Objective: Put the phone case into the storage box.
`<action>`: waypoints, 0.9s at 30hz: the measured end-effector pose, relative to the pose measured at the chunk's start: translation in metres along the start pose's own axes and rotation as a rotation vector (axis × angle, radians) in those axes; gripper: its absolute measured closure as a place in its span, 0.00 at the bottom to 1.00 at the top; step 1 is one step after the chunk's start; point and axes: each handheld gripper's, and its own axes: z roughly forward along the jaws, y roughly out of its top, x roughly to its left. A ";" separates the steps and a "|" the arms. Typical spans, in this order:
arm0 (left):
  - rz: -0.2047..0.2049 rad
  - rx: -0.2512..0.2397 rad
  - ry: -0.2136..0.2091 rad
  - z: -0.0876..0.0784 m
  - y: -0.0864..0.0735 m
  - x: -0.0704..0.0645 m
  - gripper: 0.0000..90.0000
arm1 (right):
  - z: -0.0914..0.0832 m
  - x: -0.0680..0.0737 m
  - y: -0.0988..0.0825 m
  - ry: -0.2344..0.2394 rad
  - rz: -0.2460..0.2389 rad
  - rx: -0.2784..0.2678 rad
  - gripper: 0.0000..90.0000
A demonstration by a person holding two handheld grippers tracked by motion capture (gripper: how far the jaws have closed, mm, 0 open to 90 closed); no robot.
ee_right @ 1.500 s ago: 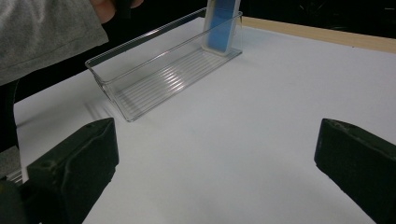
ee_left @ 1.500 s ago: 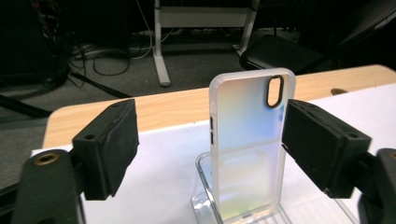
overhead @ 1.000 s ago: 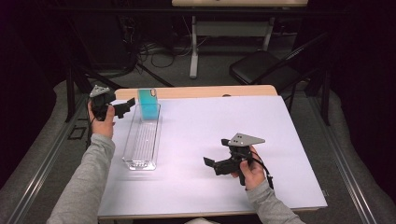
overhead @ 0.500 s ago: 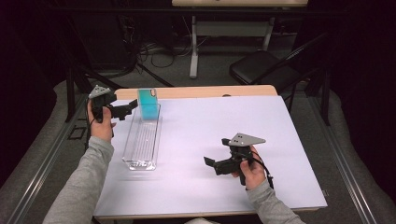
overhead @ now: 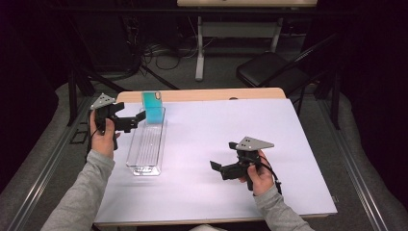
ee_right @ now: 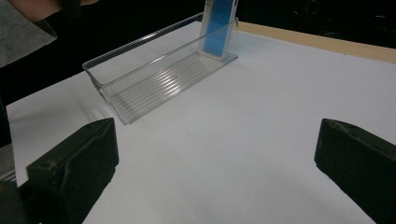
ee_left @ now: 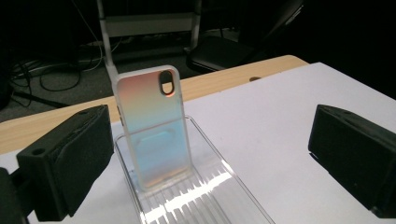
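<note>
An iridescent teal phone case (overhead: 153,107) stands upright at the far end of a long clear tray (overhead: 144,154) on the left of the white table. My left gripper (overhead: 135,121) hovers just left of the tray's far end. Its jaws have just been opening and now stand wide, with the pads apart from the case. In the left gripper view the case (ee_left: 154,135) rises in the tray (ee_left: 224,186) ahead of the open left gripper (ee_left: 210,158). My right gripper (overhead: 221,155) is open at the near right with nothing between its fingers, and faces the tray (ee_right: 140,88) and case (ee_right: 218,28).
A white sheet (overhead: 231,125) covers the table, with a wooden strip (overhead: 216,94) along the far edge. A black chair (overhead: 269,72) and a desk frame stand beyond it. A grey sleeve (ee_right: 23,28) shows at the upper left of the right gripper view.
My left gripper has drawn back from the phone case toward the near left, and its jaws have spread. The case stays upright in the tray. The right gripper has not moved.
</note>
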 end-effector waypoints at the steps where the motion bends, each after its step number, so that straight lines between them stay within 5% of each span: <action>1: 0.003 0.001 -0.004 -0.002 0.000 -0.001 0.00 | 0.000 0.001 0.000 -0.001 -0.002 -0.001 0.00; 14: 0.034 -0.020 -0.050 -0.027 -0.010 -0.029 0.00 | -0.011 0.009 0.008 -0.069 -0.053 -0.006 0.00; 22: 0.006 -0.040 -0.109 -0.040 -0.024 -0.039 0.00 | -0.023 0.010 0.005 -0.093 -0.063 0.009 0.00; 27: 0.025 -0.038 -0.105 -0.047 -0.030 -0.048 0.00 | -0.033 0.008 0.003 -0.112 -0.061 0.014 0.00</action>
